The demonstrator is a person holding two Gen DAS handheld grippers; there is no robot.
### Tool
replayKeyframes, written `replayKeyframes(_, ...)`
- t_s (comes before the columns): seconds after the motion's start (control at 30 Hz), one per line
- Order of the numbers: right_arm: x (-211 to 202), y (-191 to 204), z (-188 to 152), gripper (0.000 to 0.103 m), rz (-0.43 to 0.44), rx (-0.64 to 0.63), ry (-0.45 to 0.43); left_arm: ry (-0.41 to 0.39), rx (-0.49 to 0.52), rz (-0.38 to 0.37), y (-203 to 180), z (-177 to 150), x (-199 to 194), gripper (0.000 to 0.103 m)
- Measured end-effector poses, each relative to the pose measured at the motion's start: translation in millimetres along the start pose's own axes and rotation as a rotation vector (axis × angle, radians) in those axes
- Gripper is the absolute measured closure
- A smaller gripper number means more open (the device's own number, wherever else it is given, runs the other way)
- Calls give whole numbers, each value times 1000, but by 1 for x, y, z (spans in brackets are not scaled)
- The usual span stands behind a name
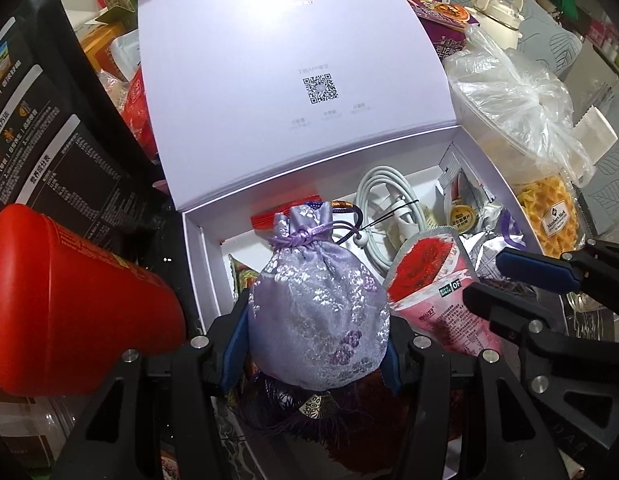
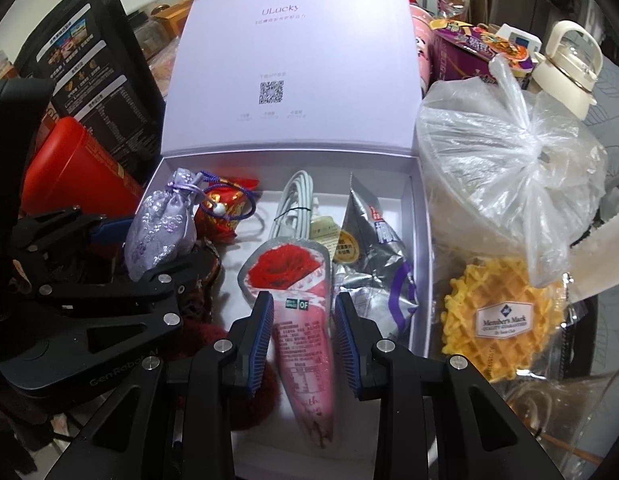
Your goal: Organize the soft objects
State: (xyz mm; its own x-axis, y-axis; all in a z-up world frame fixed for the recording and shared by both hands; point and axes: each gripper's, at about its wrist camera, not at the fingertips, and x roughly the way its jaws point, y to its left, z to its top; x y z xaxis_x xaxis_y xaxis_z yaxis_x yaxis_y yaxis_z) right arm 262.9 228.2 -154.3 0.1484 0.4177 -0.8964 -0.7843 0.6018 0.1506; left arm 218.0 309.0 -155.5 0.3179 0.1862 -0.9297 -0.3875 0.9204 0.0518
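The left tool (image 1: 315, 344) clamps a plump lilac brocade pouch (image 1: 317, 312), its shiny woven cloth gathered at the neck by a knotted cord, a dark purple tassel hanging below. It holds the pouch upright over the near left part of an open pale lavender box (image 2: 423, 240) with a stiff raised lid. Inside lie a red satin pouch (image 2: 223, 212), a coiled white cable (image 2: 295, 200), a crinkled silver foil packet (image 2: 373, 252) and a glossy pink sachet (image 2: 297, 320) printed with a red rose. The right tool (image 2: 303, 336) reaches in low, its ribbed blue pads either side of the sachet, parted and not pressing it.
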Motion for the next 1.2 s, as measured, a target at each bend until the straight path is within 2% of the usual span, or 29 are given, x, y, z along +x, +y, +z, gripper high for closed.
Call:
replayKeyframes(0.13,-11,-2,-1,71,-14,4,-9,-14,-5,38,1,0,-12,47)
replayKeyframes(0.17,-14,-3,-2,71,-18,4,-13,-19,-1,47,-2,0,-15,41)
replayKeyframes(0.2,-18,-4,-3,71,-23,3,-15,-25,3,59,-3,2,-19,29)
replayKeyframes(0.27,-26,-6,-4,70,-35,6,-20,-47,8,74,-6,3,-27,19)
replayKeyframes(0.63,-76,-12,-10,57,-60,10,-99,-123,-15,73,-11,6,-81,17)
replayKeyframes(0.83,-103,-8,-11,55,-73,0,-139,-171,-13,76,-12,5,-109,17)
replayKeyframes(1.07,-138,0,-10,44,-86,-14,-215,-239,-38,72,-8,1,-152,17)
replayKeyframes(1.2,-167,4,-13,41,-99,-15,-274,-278,-54,91,-5,-4,-176,13)
